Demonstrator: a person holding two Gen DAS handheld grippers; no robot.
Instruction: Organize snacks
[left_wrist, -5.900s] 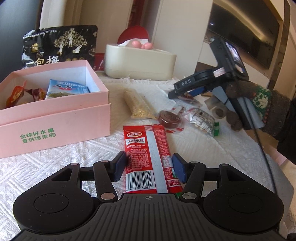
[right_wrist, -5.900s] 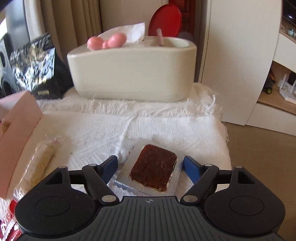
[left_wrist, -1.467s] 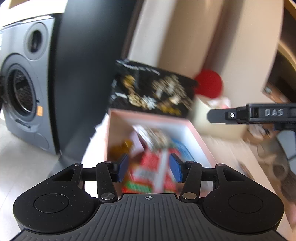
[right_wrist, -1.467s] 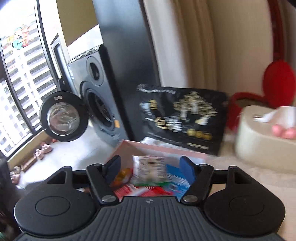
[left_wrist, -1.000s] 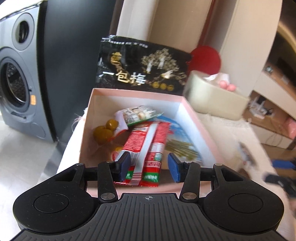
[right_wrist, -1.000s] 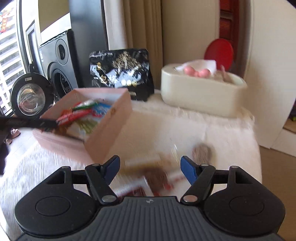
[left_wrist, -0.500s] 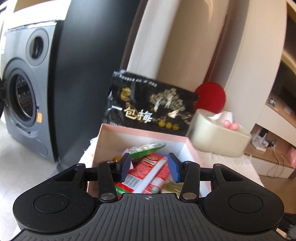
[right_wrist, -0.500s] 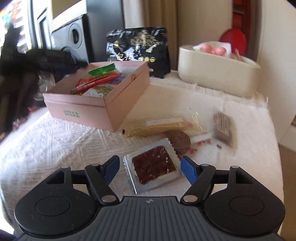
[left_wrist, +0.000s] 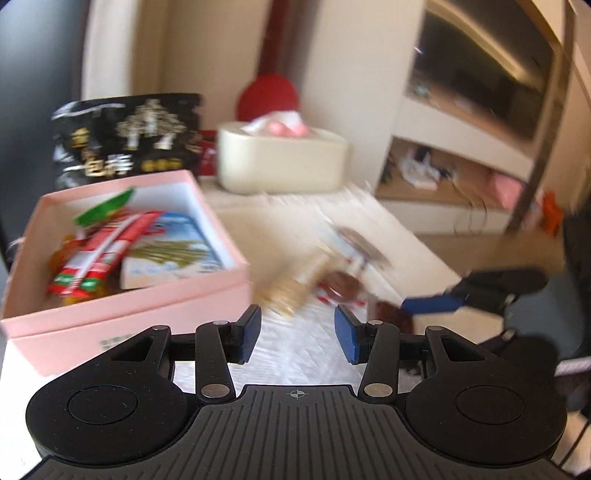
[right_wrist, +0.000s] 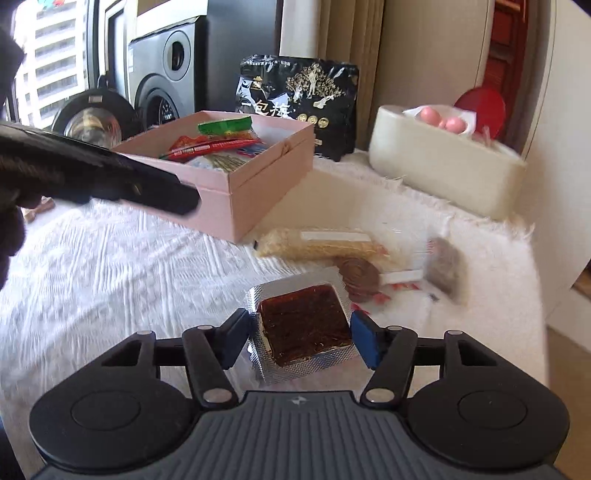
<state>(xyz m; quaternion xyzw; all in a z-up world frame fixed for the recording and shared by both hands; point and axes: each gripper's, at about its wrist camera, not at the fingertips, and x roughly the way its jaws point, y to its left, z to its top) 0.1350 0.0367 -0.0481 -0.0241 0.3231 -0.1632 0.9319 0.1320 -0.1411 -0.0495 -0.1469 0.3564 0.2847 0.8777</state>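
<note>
The right gripper (right_wrist: 297, 341) sat spread around the foil-wrapped brown square (right_wrist: 303, 325), not yet pinching it. The left gripper (left_wrist: 297, 334) was spread and empty; the red packet (left_wrist: 99, 254) it carried seconds earlier now lay inside the pink box (left_wrist: 147, 299), so one more snack was put away. Beyond the square lay a round brown snack (right_wrist: 357, 278), a long yellow pack (right_wrist: 321, 245) and a small dark wrapped piece (right_wrist: 443, 269), crowding the next pick. Farther back stood the black bag (right_wrist: 299, 99) and tissue box (right_wrist: 443, 166).

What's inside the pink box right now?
The pink box holds a red stick packet, a green packet and a blue-and-white packet lying flat. An orange wrapped sweet peeks out; anything beneath these is covered.
</note>
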